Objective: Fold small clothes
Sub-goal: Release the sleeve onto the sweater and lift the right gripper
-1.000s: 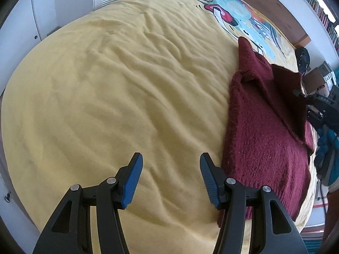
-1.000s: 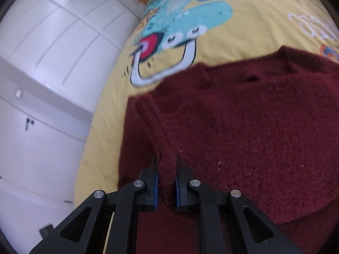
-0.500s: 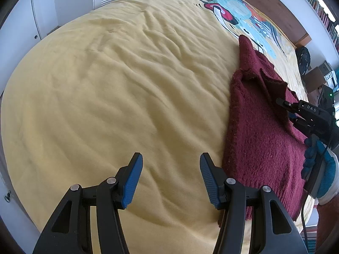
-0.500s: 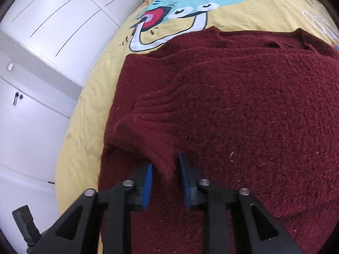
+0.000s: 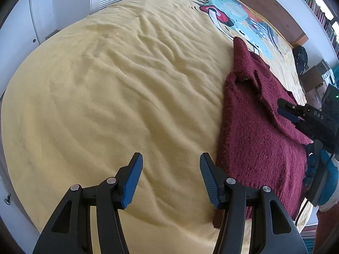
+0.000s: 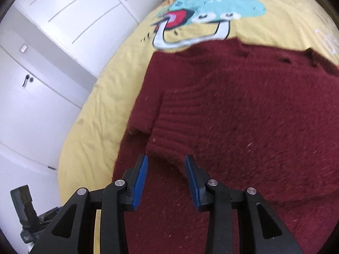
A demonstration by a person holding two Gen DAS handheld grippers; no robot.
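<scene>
A dark red knitted sweater (image 5: 254,131) lies on the yellow bedspread (image 5: 118,97). One sleeve (image 6: 175,122) is folded across its body. My right gripper (image 6: 166,165) is open and empty, its jaws just in front of the sleeve's cuff, over the sweater. It also shows in the left wrist view (image 5: 286,111), resting on the sweater. My left gripper (image 5: 170,165) is open and empty, over bare bedspread just left of the sweater's hem.
The bedspread has a cartoon print (image 6: 207,14) beyond the sweater. White wardrobe doors (image 6: 53,53) stand past the bed's edge. A wooden headboard (image 5: 264,4) and shelves are at the far side. A dark device (image 6: 25,211) sits on the floor.
My right gripper carried the sleeve down onto the sweater's body, then opened and let it go. The sleeve now lies flat. My left gripper has stayed still and open.
</scene>
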